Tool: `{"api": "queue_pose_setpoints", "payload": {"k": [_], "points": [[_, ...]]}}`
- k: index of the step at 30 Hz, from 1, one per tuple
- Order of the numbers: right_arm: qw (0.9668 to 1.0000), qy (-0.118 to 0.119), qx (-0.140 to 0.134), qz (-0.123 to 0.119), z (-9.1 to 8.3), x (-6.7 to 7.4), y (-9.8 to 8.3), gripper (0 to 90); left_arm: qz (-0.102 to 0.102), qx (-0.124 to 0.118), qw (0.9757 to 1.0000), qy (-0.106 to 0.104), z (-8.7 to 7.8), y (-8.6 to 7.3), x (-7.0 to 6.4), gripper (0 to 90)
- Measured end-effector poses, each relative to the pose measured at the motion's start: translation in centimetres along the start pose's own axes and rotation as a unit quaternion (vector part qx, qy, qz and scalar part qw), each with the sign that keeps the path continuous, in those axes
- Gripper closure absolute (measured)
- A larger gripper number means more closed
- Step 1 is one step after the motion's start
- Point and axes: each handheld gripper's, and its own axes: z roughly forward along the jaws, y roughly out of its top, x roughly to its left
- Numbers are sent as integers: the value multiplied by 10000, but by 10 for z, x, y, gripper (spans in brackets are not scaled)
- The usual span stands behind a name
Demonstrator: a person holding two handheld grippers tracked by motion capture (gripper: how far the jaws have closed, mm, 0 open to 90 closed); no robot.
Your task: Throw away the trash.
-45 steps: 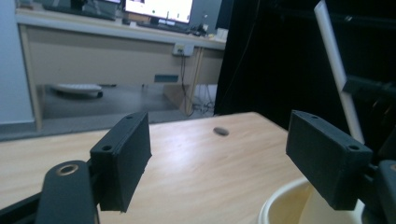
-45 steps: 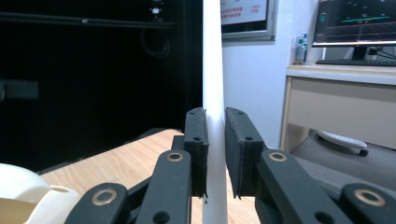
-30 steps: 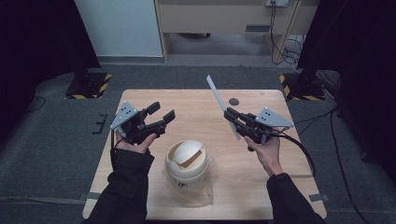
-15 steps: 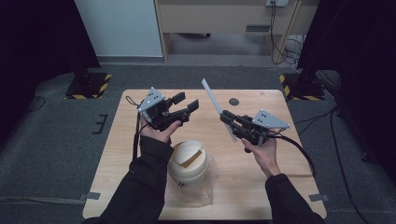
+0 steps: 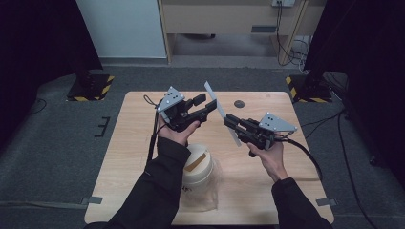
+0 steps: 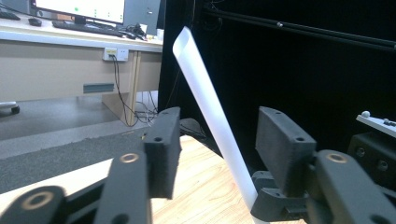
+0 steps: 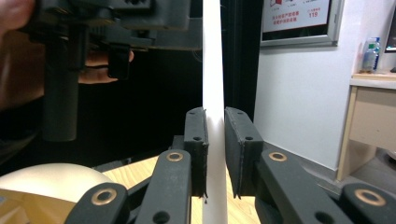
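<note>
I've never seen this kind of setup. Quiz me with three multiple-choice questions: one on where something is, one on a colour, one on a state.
1. Where is the cup with the lid?
A. on the table's near part, between the forearms
B. on the floor
C. at the far edge

2. What colour is the straw?
A. red
B. white
C. green

3. How does the right gripper stand?
A. wide open, nothing in it
B. shut on the straw
C. shut on the cup

A: the high view shows it on the table there.
B: it is white in each picture.
B: its pads squeeze the straw.
</note>
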Motion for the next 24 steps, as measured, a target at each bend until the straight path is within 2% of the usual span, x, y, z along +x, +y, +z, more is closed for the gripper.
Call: {"api": "queue_pose_setpoints", "payload": {"k": [5,11,14,16,19,20,21,22,23,24], "points": [[9999,133,-41,67,1,1,-1,797,-32,88,10000,-16,3,-2,-1,571],[9997,244,28,90,3,3,-3,796,-112,160,9998,-78,5,-3,-3,721],[9997,241,59,67,3,3,-3,797,-421,160,9985,-295,6,-3,-2,761],[9996,251,95,64,3,3,-4,796,-533,161,9977,-400,6,-3,-3,796],[9996,256,102,79,3,3,-4,793,-499,135,9976,-450,7,-3,-5,802],[9996,242,94,89,3,3,-4,771,-391,86,9983,-424,7,-3,-6,803],[9996,242,94,89,3,3,-4,771,-391,86,9983,-424,7,-3,-6,803],[9997,179,86,103,1,1,-2,710,-246,36,9990,-383,5,-2,-6,803],[9998,147,75,92,1,0,-1,674,-246,36,9990,-383,5,-2,-6,802],[9999,88,60,88,0,-1,0,621,-162,-4,9993,-336,4,-1,-7,802]]}}
